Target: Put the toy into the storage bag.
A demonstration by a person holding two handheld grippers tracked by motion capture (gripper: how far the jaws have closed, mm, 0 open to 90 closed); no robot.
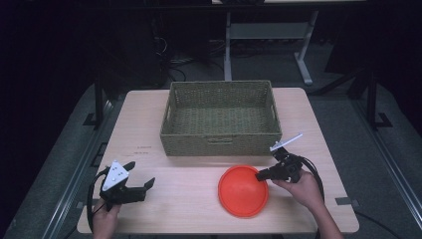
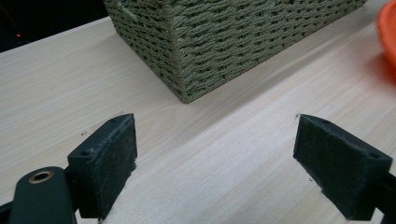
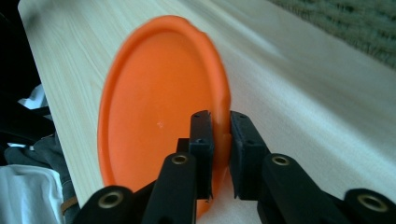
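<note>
An orange plate [image 1: 242,191] lies on the wooden table [image 1: 189,199] in front of a woven basket [image 1: 221,118]. My right gripper [image 1: 262,175] is shut on the plate's right rim; in the right gripper view the rim [image 3: 222,100] runs between its two black jaws, with the gripper [image 3: 221,140] clamped on it. My left gripper [image 1: 142,175] rests at the table's front left, open and with nothing in it. In the left gripper view its pads [image 2: 108,161] stand wide apart over bare wood, facing the basket's corner [image 2: 187,56]; the plate's edge [image 2: 387,28] shows at far right.
The basket has nothing in it and stands at the back middle of the table. A strip of bare tabletop [image 1: 194,162] separates it from the plate. Beyond the table, a white desk frame [image 1: 303,59] stands on dark floor.
</note>
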